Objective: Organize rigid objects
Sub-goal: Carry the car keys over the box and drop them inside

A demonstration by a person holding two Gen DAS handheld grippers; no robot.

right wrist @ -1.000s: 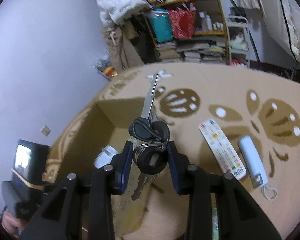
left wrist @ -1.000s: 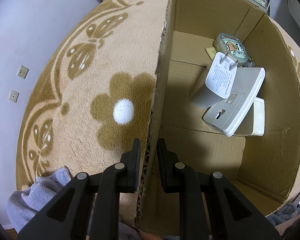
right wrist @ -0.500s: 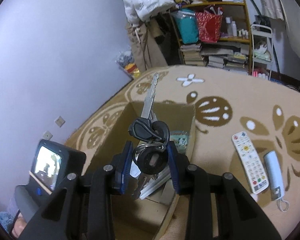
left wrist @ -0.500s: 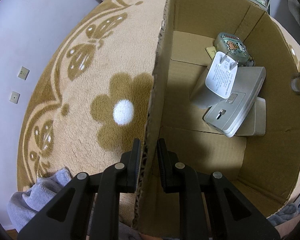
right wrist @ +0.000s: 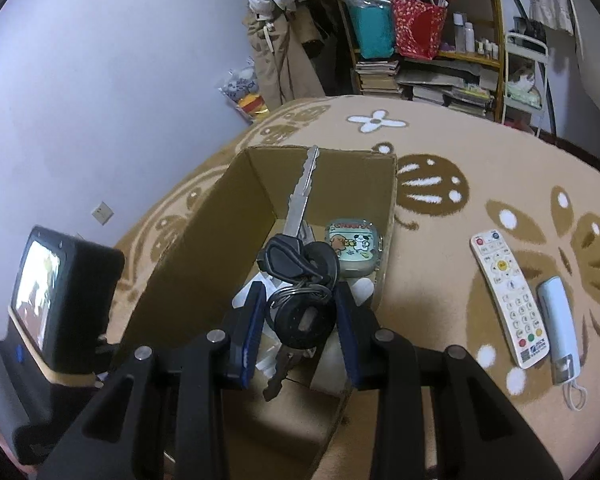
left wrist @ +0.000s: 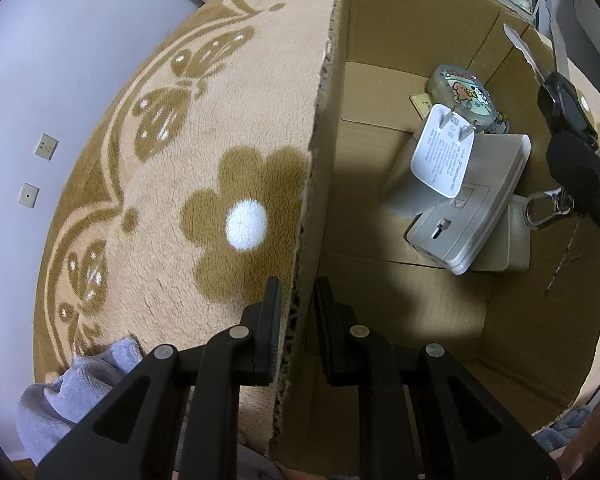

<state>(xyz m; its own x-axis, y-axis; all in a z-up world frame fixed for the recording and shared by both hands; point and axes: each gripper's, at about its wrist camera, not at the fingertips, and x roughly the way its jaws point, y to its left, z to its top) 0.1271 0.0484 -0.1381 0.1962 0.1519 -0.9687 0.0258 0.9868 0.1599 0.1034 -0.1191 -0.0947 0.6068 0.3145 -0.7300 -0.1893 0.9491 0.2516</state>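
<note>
Now, from the left wrist, the left tool (left wrist: 296,312) is clamped on the cardboard box's (left wrist: 420,360) near wall; inside lie a white charger (left wrist: 440,156), grey devices and a cartoon case (left wrist: 466,94). The right tool, absent a second ago, enters at the box's right edge, mostly cut off. From the right wrist, the right tool (right wrist: 300,320) grips the key bunch (right wrist: 300,272) above the box, now directly over its opening; a remote (right wrist: 508,300) lies right of the box on the rug.
</note>
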